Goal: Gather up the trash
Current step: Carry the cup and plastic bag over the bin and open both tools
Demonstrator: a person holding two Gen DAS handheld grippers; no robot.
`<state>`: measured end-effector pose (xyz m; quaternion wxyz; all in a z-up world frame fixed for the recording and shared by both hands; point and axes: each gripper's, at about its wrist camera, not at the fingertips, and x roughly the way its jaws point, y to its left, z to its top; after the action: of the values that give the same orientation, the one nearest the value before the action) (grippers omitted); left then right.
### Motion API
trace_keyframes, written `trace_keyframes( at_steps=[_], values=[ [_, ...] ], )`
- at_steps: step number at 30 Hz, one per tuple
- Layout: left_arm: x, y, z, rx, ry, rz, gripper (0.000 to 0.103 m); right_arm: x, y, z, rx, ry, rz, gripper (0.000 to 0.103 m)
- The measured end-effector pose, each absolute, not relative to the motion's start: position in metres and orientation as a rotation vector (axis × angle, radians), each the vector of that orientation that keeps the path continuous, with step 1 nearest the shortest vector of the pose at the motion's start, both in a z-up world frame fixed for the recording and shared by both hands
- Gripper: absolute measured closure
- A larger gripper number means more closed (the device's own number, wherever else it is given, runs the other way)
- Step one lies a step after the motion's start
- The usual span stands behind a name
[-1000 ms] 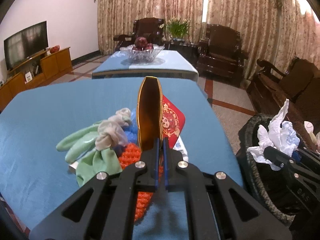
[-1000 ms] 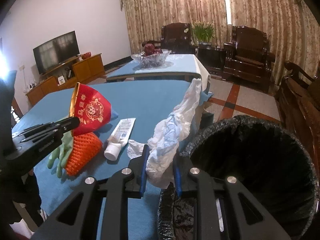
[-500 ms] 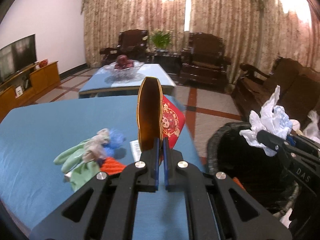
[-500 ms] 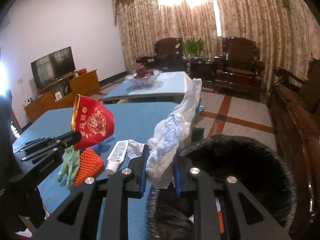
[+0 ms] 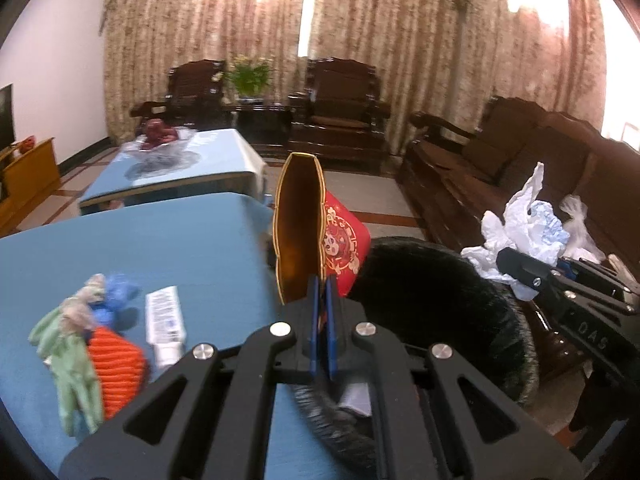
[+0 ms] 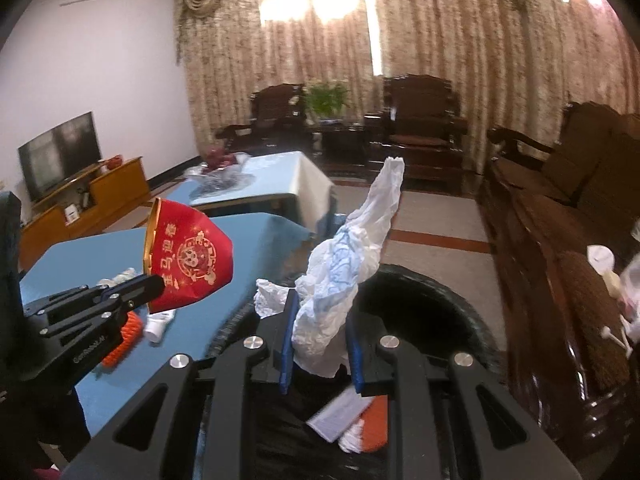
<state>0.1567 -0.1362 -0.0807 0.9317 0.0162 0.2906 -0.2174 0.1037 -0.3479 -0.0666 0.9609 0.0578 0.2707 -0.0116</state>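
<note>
My left gripper (image 5: 320,292) is shut on a red and gold paper cup (image 5: 304,236), held at the near rim of the black trash bin (image 5: 460,300). The cup also shows in the right wrist view (image 6: 188,256). My right gripper (image 6: 320,336) is shut on a crumpled white plastic bag (image 6: 344,272) above the bin (image 6: 440,320). The bag shows in the left wrist view (image 5: 520,232). Paper and an orange scrap (image 6: 352,424) lie inside the bin.
On the blue table (image 5: 160,248) lie a green glove (image 5: 68,352), an orange mesh piece (image 5: 116,364), a blue scrap (image 5: 116,296) and a white tube (image 5: 164,324). A second table with a fruit bowl (image 5: 160,140) stands behind. A dark wooden sofa (image 6: 560,240) is at the right.
Both grippers moved right, from over the table toward the bin, carrying the cup and the bag. The table items have slid left in view.
</note>
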Motion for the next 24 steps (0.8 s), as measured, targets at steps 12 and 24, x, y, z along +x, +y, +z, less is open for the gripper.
trace_keyframes(
  at_steps=[12,24],
  values=[
    [0.161,-0.209,-0.110,0.121,0.634,-0.562,0.100,0.101,-0.400,-0.103,0.160,0.619,-0.134,0.081],
    [0.164,-0.207,-0.113,0.103,0.671,-0.575,0.045,0.099,-0.409,-0.130,0.176,0.676,-0.183,0.032]
  ],
)
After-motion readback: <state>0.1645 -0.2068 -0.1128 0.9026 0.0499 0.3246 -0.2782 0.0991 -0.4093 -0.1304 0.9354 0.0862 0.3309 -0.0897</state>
